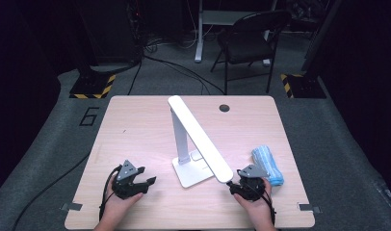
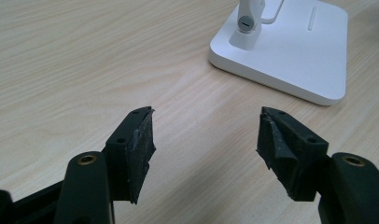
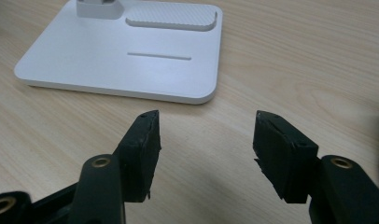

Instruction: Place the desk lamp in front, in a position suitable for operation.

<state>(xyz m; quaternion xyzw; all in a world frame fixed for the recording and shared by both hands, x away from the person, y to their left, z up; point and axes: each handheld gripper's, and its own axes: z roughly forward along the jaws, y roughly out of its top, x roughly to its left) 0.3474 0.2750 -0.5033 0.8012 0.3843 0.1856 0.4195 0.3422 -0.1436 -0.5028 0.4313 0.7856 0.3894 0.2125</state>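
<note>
A white desk lamp (image 1: 196, 139) stands in the middle of the wooden table (image 1: 136, 125), its long head slanting down toward the front right. Its flat base (image 2: 290, 56) lies ahead and to the right of my left gripper (image 2: 206, 140), whose jaws are open with only bare wood between them. In the high view that left gripper (image 1: 144, 179) rests near the front left of the table. My right gripper (image 3: 206, 140) is open too, with nothing in it, and the lamp base (image 3: 127, 51) sits just ahead of it. Seen from above, the right gripper (image 1: 236, 186) sits below the lamp head's tip.
A folded blue cloth (image 1: 267, 164) lies just right of the right gripper. A small dark round hole (image 1: 224, 108) marks the table's far edge. Beyond the table stand a black chair (image 1: 249, 38) and floor cables.
</note>
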